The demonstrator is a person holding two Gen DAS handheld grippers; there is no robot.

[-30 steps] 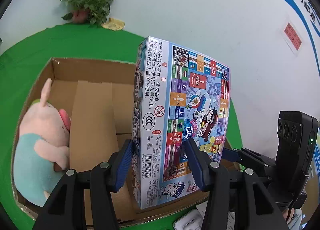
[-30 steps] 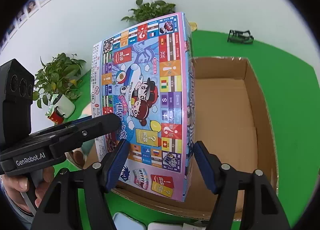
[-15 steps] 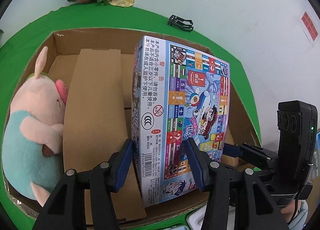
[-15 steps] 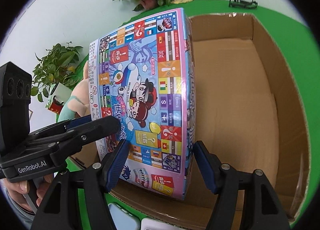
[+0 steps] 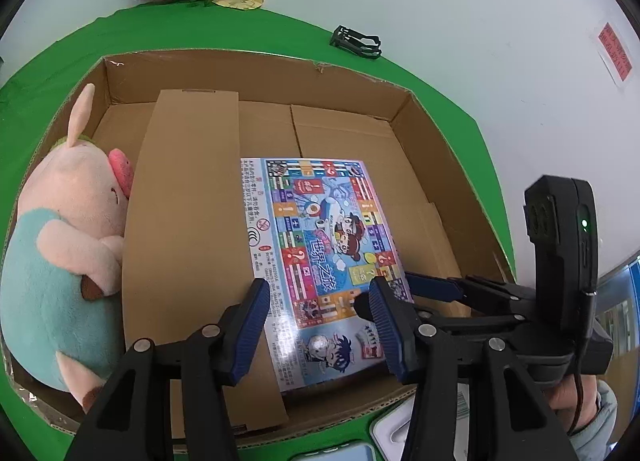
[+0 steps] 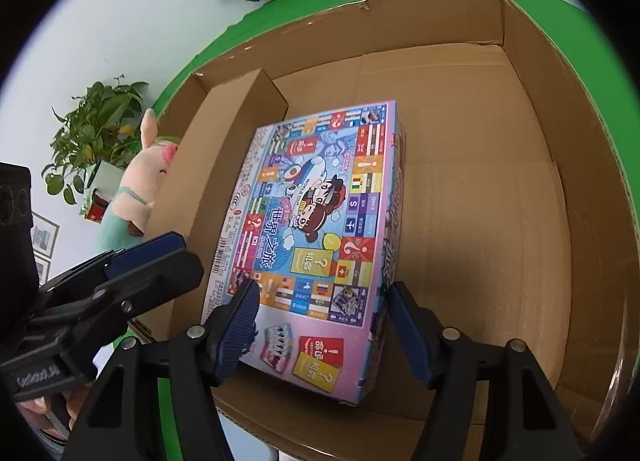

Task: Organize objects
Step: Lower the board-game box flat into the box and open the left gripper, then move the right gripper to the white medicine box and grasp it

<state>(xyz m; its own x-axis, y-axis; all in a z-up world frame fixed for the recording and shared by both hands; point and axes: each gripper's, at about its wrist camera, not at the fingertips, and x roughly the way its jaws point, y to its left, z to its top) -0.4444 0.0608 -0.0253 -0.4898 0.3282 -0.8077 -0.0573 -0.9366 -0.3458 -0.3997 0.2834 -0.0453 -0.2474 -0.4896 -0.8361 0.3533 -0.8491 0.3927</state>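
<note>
Inside carton (image 5: 256, 65): game box (image 6: 316, 221) lies flat, plush pig (image 5: 68, 245) beside divider. Both grippers' jaws open, empty; other items possibly left outside.

"What is different now?"

"The game box (image 5: 320, 257) stood up on its end between my two grippers a second ago. Now it lies flat on the floor of the cardboard box (image 5: 448, 165), picture side up, right beside the cardboard divider (image 5: 188, 221)."

"And your grippers?"

"My left gripper (image 5: 316, 325) and right gripper (image 6: 324, 325) squeezed its sides before. Now both are open above its near end."
</note>
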